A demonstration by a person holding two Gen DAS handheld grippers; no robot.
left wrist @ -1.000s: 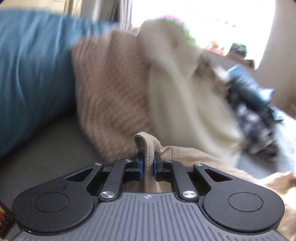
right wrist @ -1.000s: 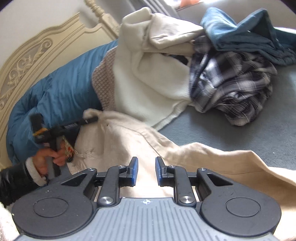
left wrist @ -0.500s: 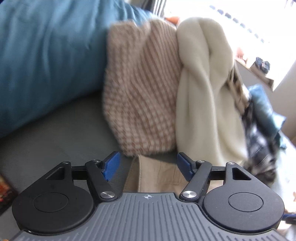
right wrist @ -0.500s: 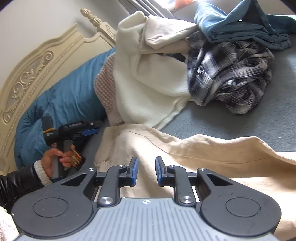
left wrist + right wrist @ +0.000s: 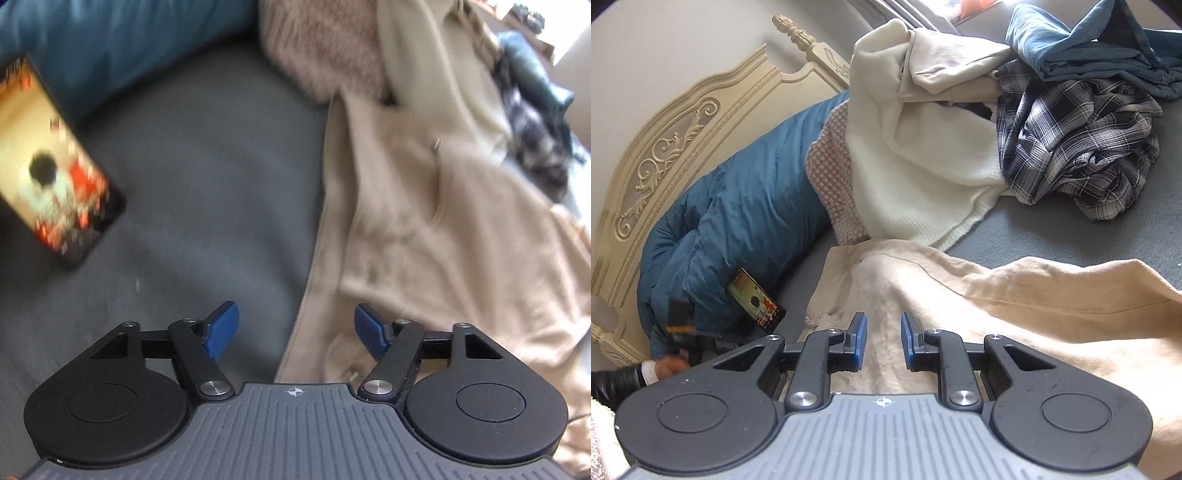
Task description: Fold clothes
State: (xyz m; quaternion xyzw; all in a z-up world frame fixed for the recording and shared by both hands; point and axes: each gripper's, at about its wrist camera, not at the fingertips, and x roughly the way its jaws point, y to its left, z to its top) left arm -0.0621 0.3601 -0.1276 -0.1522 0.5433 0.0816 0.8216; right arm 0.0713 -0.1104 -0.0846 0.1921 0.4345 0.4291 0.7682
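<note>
Beige trousers (image 5: 424, 221) lie spread on the grey bedsheet (image 5: 203, 184). My left gripper (image 5: 295, 332) points down over their left edge. Its jaws stand wide and are closing slightly; the cloth edge lies below them, untouched by the pads. In the right wrist view the trousers (image 5: 997, 295) stretch out under my right gripper (image 5: 882, 343), whose jaws stand narrowly apart with nothing pinched. The left gripper shows there as a blur (image 5: 679, 325) above a hand (image 5: 665, 367) at the lower left.
A lit phone (image 5: 55, 166) lies on the sheet against a blue duvet (image 5: 738, 221) by the carved headboard (image 5: 683, 122). Behind the trousers are piled a cream sweater (image 5: 916, 166), a checked knit (image 5: 831, 177), a plaid shirt (image 5: 1071, 147) and a blue garment (image 5: 1089, 48).
My left gripper let go of the trousers' edge, opened wide, drew back from the pile and tipped downward, bringing the phone into its view. The right gripper stayed put.
</note>
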